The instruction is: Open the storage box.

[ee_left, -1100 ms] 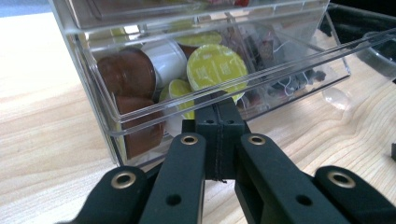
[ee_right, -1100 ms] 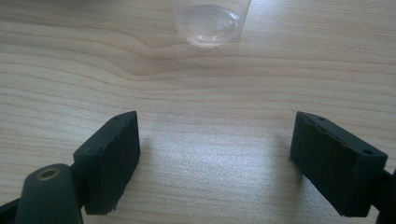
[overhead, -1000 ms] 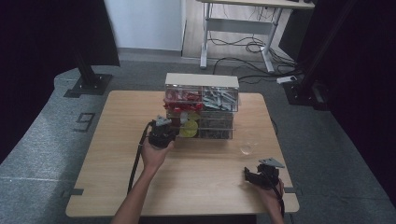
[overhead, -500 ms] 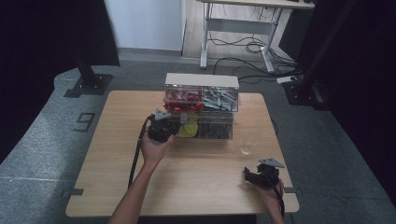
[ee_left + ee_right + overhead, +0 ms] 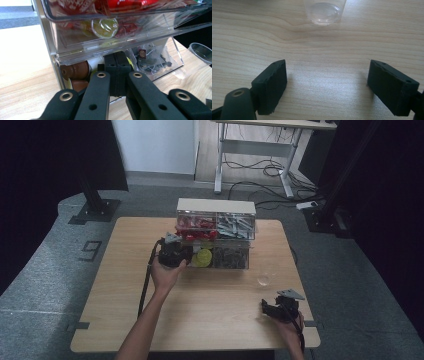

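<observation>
Moved forward since a second ago: left gripper (image 5: 172, 251), now right up against the lower left drawer (image 5: 75, 75) of the clear plastic organiser (image 5: 216, 232), black jaws pressed together at that drawer's front edge. Inside the drawer, rounded brown capsules (image 5: 75, 71); above, an upper left drawer (image 5: 105, 25) pulled out, holding red packets and one yellow-lidded pod (image 5: 104, 26). Four drawers in two rows, standing at the far middle of the pale wood-grain table (image 5: 210, 305). Right gripper (image 5: 280, 309) low at the near right corner, jaws wide apart over bare wood, facing one small clear cup (image 5: 325, 11).
</observation>
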{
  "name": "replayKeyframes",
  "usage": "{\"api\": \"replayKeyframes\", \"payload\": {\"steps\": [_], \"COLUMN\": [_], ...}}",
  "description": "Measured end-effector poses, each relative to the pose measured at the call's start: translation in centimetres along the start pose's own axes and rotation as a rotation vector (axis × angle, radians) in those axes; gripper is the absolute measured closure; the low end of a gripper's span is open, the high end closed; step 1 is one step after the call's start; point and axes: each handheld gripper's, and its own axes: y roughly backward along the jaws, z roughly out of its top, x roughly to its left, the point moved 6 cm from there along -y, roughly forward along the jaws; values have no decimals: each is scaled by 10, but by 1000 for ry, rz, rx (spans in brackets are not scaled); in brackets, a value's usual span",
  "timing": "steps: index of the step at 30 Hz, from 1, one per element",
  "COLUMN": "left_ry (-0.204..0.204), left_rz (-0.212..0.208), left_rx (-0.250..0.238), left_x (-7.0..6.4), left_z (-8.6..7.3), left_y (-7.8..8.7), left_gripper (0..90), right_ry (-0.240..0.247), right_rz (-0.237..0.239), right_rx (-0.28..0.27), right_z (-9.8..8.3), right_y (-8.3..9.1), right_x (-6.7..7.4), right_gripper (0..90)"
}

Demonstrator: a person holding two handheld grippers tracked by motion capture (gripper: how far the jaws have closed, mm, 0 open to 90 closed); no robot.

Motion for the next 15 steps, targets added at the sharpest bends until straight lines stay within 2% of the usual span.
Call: {"api": "replayKeyframes", "payload": {"steps": [15], "left_ry": [-3], "left_rz": [3], "left_rx": [10], "left_x": [0], "left_z": [8], "left_y": [-1], "left_gripper": [900], "right_ry": [-1], "right_rz": [-4], "right_rx": [-1], "right_z": [0], "right_y": [0], "right_x": [0], "right_gripper": [180]}}
